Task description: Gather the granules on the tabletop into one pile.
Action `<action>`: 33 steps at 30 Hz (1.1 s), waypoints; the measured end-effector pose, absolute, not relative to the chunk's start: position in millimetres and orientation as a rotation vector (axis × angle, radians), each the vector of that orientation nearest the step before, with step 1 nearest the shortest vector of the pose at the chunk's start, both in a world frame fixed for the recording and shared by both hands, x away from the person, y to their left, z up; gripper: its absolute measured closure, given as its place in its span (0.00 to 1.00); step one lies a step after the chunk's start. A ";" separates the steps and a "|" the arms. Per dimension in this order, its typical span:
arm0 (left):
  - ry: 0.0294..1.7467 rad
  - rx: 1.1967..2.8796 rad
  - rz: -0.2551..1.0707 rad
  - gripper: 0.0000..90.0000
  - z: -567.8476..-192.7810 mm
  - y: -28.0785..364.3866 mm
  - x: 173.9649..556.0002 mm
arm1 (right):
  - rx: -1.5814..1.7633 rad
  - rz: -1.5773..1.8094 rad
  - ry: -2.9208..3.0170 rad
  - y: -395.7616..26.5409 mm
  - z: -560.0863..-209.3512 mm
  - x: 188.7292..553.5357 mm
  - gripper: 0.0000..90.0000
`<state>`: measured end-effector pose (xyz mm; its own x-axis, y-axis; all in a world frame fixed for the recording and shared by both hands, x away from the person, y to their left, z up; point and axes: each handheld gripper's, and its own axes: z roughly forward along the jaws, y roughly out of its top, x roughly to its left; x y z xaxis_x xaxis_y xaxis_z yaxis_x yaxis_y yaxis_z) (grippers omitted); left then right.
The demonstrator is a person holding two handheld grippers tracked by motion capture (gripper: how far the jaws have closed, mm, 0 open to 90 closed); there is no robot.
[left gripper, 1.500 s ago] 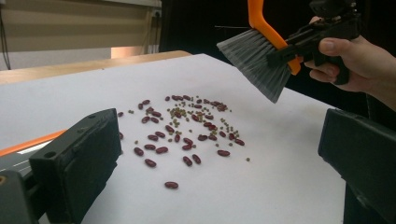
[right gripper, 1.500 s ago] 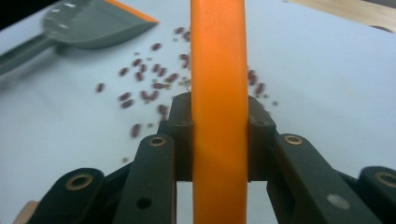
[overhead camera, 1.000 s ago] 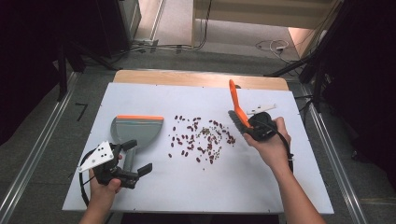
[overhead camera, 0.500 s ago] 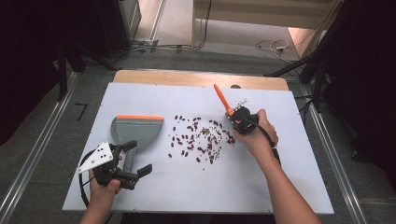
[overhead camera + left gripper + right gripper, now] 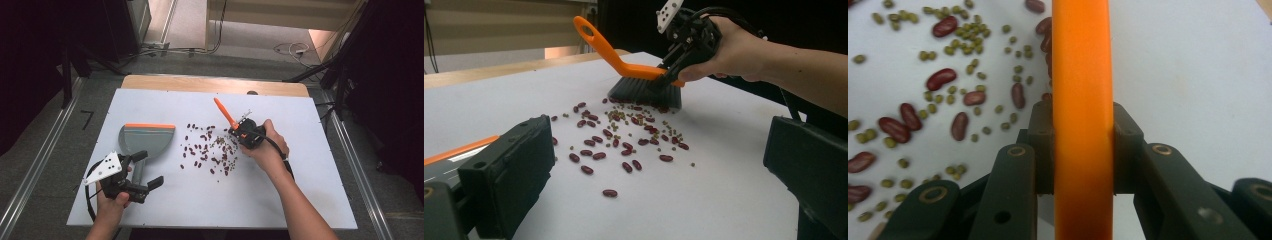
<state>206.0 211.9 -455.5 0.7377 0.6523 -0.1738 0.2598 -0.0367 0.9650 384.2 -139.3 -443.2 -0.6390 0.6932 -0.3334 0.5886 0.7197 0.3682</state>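
Observation:
Red kidney beans and small green beans (image 5: 210, 147) lie scattered mid-table. My right gripper (image 5: 243, 131) is shut on the orange handle of a hand brush (image 5: 223, 112). The brush's dark bristles (image 5: 646, 92) rest on the right edge of the bean pile (image 5: 624, 145). In the right gripper view the orange handle (image 5: 1083, 75) sits clamped between both jaws, with beans (image 5: 940, 80) to its left. A grey dustpan (image 5: 147, 136) with an orange lip lies left of the beans. My left gripper (image 5: 148, 169) is open just below the dustpan's handle, nothing between its jaws.
The white board (image 5: 300, 200) covers a wooden table whose bare strip (image 5: 210, 84) shows at the far edge. Metal rails and dark floor flank both sides. The dustpan's orange lip (image 5: 459, 150) shows beside my left jaw.
My right gripper has carried the brush left and down onto the right side of the beans, the handle now tilting up and left. The left gripper has stayed put.

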 end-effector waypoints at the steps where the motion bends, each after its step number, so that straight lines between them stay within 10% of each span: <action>1: 0.748 1.618 0.369 0.01 -455.5 211.7 206.0 | 0.980 0.317 2.477 -137.8 -443.3 382.8 0.76; 33: 0.758 1.604 0.366 0.01 -456.6 216.9 206.8 | 0.628 0.279 2.540 -112.4 -445.2 401.2 0.76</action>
